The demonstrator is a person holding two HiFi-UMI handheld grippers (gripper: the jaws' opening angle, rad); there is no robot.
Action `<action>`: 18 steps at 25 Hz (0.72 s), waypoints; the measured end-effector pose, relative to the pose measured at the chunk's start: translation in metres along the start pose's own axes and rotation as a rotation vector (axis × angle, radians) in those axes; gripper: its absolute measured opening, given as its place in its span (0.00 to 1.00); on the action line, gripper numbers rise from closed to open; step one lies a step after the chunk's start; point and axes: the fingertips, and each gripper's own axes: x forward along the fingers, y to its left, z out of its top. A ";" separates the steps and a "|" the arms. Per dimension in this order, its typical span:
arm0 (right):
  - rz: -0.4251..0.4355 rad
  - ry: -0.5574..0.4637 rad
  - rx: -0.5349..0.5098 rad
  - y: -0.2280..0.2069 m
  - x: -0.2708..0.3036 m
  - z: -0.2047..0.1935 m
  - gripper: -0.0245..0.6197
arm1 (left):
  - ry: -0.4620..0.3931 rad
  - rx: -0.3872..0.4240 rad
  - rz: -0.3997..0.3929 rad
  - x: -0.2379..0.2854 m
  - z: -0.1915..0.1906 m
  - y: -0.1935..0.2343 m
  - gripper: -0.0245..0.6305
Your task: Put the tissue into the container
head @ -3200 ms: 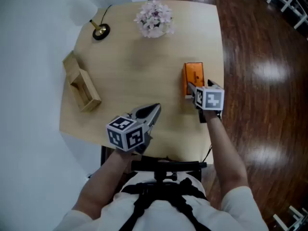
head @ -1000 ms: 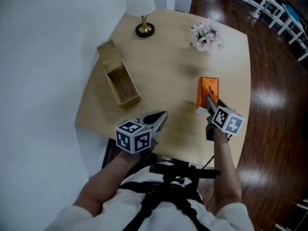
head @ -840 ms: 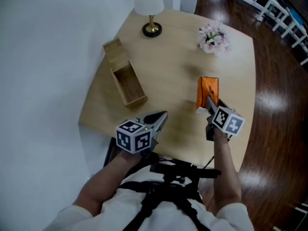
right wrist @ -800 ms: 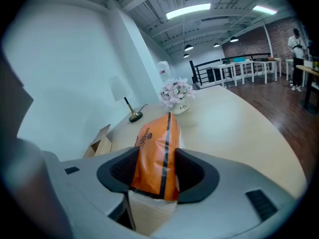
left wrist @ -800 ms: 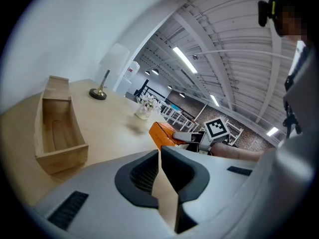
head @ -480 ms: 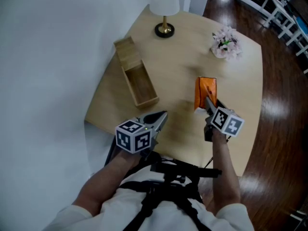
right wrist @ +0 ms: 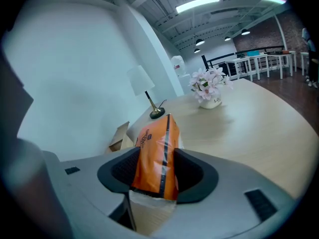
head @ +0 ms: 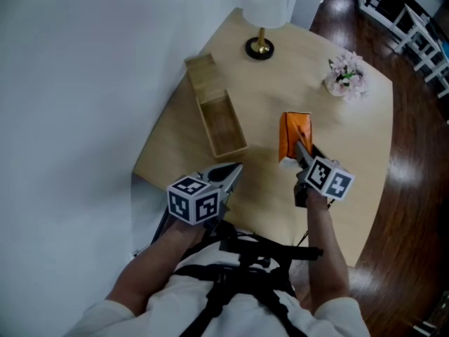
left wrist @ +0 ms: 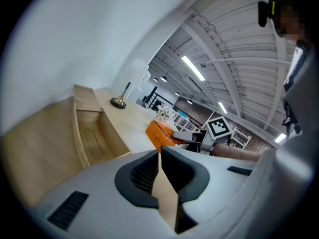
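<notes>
the right gripper squeezes the orange tissue pack between its jaws, so the grab step looks done. next, i think, it must carry the pack to the open wooden box, ahead and off to its left, and let go inside. the pack is soft, shiny plastic. the box is long, hard, pale wood. the left gripper is closed tight on nothing.
</notes>
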 end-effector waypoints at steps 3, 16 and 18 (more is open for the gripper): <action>0.021 0.004 -0.005 0.014 0.009 0.001 0.36 | -0.011 -0.006 0.010 -0.007 0.004 0.008 0.04; 0.126 0.029 -0.053 0.086 0.046 0.008 0.35 | -0.070 -0.041 0.087 -0.037 0.021 0.051 0.04; 0.143 0.035 -0.066 0.097 0.053 0.008 0.35 | -0.080 -0.048 0.096 -0.042 0.022 0.057 0.04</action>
